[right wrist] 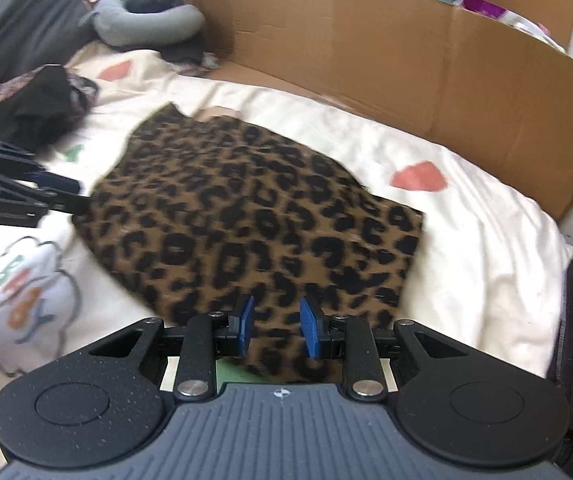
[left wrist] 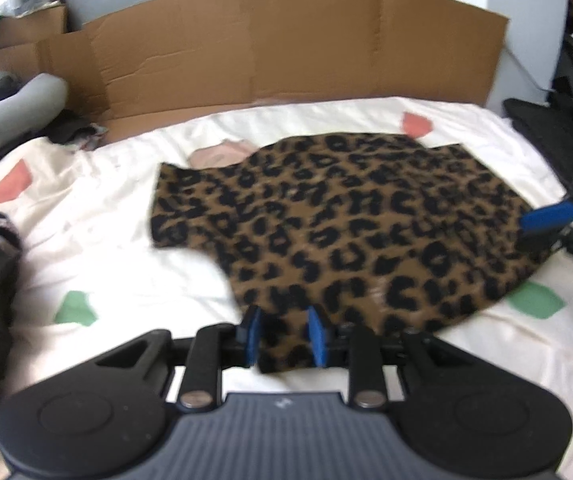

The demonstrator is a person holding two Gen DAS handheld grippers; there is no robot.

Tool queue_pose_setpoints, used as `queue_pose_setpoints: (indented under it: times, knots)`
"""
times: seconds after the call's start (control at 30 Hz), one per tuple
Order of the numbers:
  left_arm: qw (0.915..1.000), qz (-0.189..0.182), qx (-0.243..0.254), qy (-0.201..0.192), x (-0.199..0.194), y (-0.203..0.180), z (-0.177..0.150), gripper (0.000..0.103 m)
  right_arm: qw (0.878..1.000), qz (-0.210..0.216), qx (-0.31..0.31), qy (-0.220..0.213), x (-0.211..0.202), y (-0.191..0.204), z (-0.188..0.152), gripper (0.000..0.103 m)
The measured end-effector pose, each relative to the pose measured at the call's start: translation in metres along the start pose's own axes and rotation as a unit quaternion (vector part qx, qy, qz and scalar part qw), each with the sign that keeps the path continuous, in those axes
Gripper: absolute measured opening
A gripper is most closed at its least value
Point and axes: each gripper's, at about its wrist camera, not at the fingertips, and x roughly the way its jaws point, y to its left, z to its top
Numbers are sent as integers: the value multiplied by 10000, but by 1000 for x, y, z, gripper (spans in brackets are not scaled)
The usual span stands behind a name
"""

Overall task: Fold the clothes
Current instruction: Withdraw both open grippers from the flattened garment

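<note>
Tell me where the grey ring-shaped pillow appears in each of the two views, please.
Left wrist view: the grey pillow lies at the far left edge, beside the cardboard.
Right wrist view: the grey pillow lies at the upper left, left of the cardboard.
Shared landmark: the leopard-print garment on the bed.

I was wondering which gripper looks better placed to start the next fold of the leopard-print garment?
Roughly even, perhaps the left. The left gripper and right gripper each hover open over a near edge of the leopard-print garment, but the left sits by a distinct hem corner, an easier edge to pinch.
</note>
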Motion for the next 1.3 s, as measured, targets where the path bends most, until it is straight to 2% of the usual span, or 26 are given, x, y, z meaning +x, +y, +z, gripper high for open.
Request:
queue_pose_setpoints:
  times: [0.13, 0.3, 0.47, 0.7, 0.93, 1.0, 1.07, 1.17, 1.3]
  knots:
    - [9996, -256, 110, 23, 2, -19, 2, 28, 9998, 102, -81, 178, 9, 12, -5, 31]
    - [9992, -352, 168, 86, 4, -29, -3, 28, 9992, 40, 105, 389, 19, 5, -17, 31]
    - [9992, -337, 186, 145, 6, -28, -7, 28, 9991, -158, -25, 390, 14, -2, -24, 31]
    - [9994, -219, 103, 254, 14, -16, -12, 30, 9974, -479, 201, 500, 4, -21, -35, 33]
    - [9994, -54, -55, 341, 14, 1, -15, 31, 9955, -419, 709, 466, -5, -35, -37, 34]
    - [9992, 35, -114, 383, 11, 6, -15, 27, 9945, -399, 856, 455, -8, -39, -38, 34]
    - [9986, 212, -160, 456, 10, 11, -16, 28, 9933, -379, 1003, 443, -11, -43, -38, 34]
    - [9978, 233, -374, 503, 5, 20, -16, 28, 9910, -348, 1222, 425, -15, -49, -39, 34]
    - [9975, 252, -492, 434, -2, 24, -15, 27, 9819, -17, 1854, 398, -18, -58, -40, 35]
